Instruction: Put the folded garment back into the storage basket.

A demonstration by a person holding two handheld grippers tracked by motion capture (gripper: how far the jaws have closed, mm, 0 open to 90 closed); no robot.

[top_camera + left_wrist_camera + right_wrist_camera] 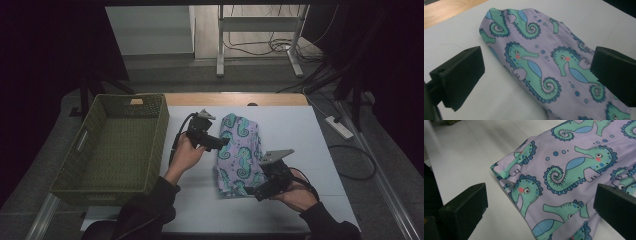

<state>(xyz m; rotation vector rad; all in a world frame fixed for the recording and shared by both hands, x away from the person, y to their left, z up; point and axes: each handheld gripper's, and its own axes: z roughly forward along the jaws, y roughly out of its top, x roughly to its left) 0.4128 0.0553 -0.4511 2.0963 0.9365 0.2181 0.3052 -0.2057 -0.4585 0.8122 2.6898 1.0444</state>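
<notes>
Sleeves enter from the bottom of the high view, one hand per gripper. Right gripper (256,192) sits nearest, at the near right corner of the cloth (239,152), jaws spread wide and empty. In the right gripper view the two black jaws stand well apart, the cloth's near corner (564,182) between and beyond them, hem edge folded over on the white table (469,160); no jaw clamps the fabric.

Cloth is a folded lilac piece with teal seahorses, lying flat mid-table, long axis running away from the person, just right of the basket.

Left gripper (225,142) is farther up, at the cloth's left edge, pointing right across it. Jaws also released: in the left gripper view they stand far apart with the cloth (544,62) spanning the gap beyond them, nothing pinched. Whether either jaw touches the fabric cannot be told.

Basket (95,150), green woven, sits on the table's left side, nothing visible in it. Beyond the table: wood edge strip (235,98), then floor with a metal stand (260,35) and cables.
</notes>
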